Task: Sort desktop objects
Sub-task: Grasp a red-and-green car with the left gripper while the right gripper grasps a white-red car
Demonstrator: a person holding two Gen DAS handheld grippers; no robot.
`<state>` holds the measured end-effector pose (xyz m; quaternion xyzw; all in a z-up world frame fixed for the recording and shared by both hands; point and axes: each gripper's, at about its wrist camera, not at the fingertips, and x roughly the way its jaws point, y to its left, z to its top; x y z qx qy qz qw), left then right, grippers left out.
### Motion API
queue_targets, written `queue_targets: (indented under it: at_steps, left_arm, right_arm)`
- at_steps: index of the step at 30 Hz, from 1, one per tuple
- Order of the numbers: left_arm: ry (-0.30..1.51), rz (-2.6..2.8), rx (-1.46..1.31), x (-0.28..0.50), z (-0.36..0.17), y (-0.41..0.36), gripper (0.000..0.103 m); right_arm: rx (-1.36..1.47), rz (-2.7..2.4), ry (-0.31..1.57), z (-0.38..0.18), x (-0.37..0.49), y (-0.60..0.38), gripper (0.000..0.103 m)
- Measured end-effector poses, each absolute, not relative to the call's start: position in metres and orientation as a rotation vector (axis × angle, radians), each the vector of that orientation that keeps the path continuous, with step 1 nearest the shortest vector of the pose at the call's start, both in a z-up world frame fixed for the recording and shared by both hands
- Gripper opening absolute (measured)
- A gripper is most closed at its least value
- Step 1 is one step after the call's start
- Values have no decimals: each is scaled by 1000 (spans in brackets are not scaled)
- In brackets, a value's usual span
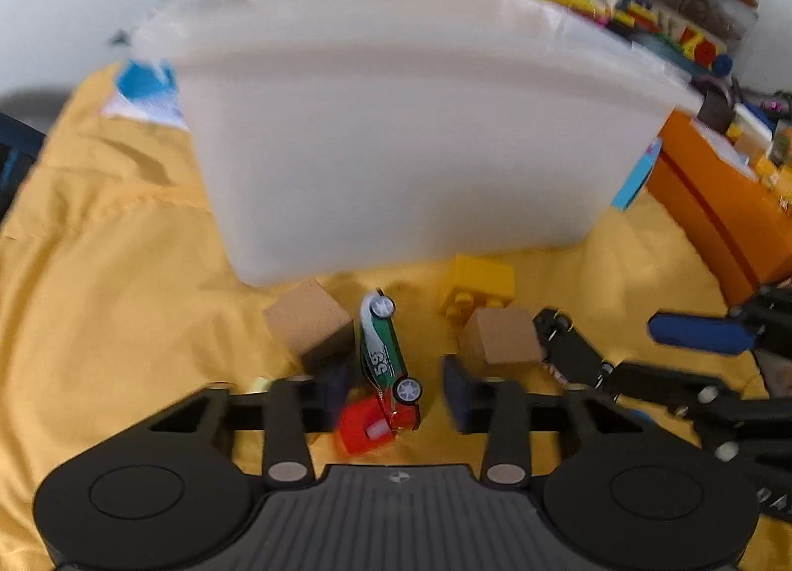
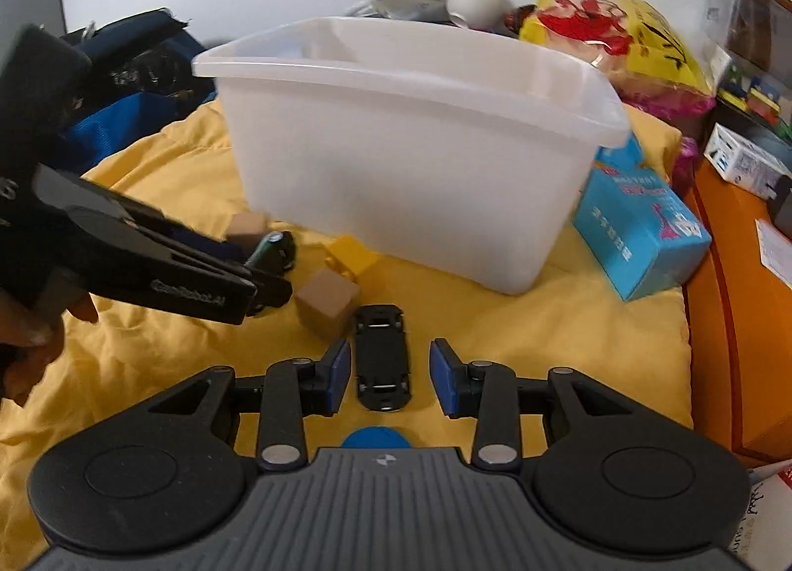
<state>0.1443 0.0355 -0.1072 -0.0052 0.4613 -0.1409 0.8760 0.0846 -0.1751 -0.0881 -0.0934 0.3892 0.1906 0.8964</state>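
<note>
A green and white toy car lies on its side on the yellow cloth. My left gripper straddles it, open, with a gap beside its right pad. A red toy lies just under the car. An upside-down black toy car lies between the pads of my right gripper, which is open and clear of it on both sides. The big white bin stands right behind. In the right wrist view, my left gripper reaches in from the left to the green car.
Two wooden cubes and a yellow brick crowd the cars. A light blue box leans on the bin's right side. An orange surface borders the cloth at right. Bags and a dark backpack lie behind.
</note>
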Motion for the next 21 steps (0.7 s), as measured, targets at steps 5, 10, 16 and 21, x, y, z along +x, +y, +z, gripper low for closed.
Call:
queue_targets:
  at_steps: [5, 10, 16, 21]
  left_arm:
    - [907, -325, -10, 133, -93, 43, 20]
    - [875, -321, 34, 93, -65, 51, 20]
    - [914, -247, 146, 38, -69, 57, 20]
    - [959, -192, 201, 13, -84, 55, 20]
  right_arm:
    - [-158, 372, 831, -97, 89, -180, 40]
    - [-79, 390, 887, -109, 100, -184, 40]
    - [5, 416, 963, -125, 113, -183, 42]
    - [-101, 448, 917, -116, 104, -168, 18]
